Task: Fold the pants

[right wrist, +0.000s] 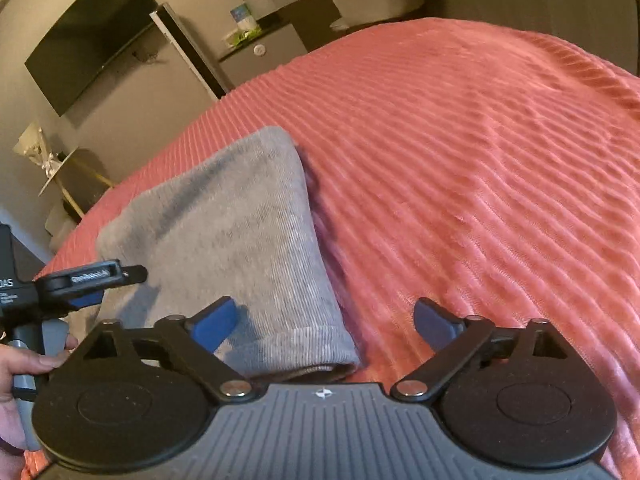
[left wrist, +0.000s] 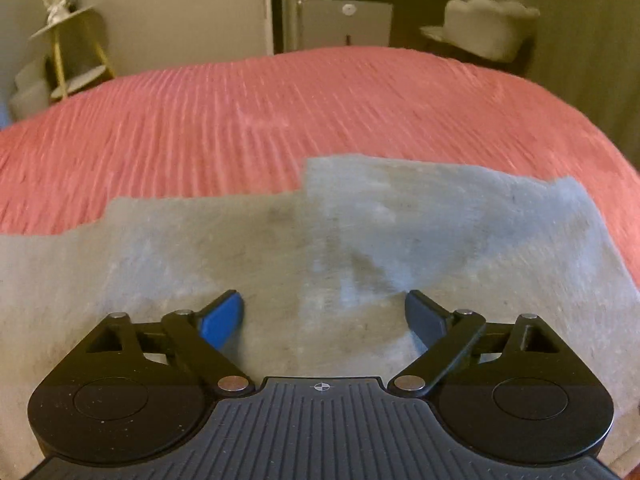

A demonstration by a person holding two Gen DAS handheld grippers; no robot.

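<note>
- The bed [right wrist: 480,140], under a ribbed coral-pink bedspread [left wrist: 240,120], carries the pants; past its far edge stand a grey mini fridge [left wrist: 346,26], a pale cushioned chair [left wrist: 490,26] and a small yellow-legged side table [left wrist: 74,52].
- A dark flat screen [right wrist: 88,36] hangs on the wall in the right wrist view.
- Nothing lies on the bedspread around the pants; the bed's far half is bare ribbed cloth.
- The pants [right wrist: 232,240] are grey, soft and finely ribbed, folded into a flat layered bundle with a rounded folded end and a hemmed end [right wrist: 304,364].
- In the left wrist view the pants [left wrist: 320,248] fill the near part of the bed, their far outline stepped where layers overlap, with a dim crease down the middle.
- In the right wrist view their long axis runs from the near edge of the bed away and slightly leftward, hemmed end nearest the camera, rounded end farther in.
- The left tool [left wrist: 324,316] hangs just over the pants with its blue-padded fingers [left wrist: 224,318] spread wide, gripping nothing.
- The right tool [right wrist: 326,322] is likewise spread, empty, over the hemmed end and the bedspread beside it.
- A hand [right wrist: 24,364] holds the left tool's handle at the left margin of the right wrist view.
</note>
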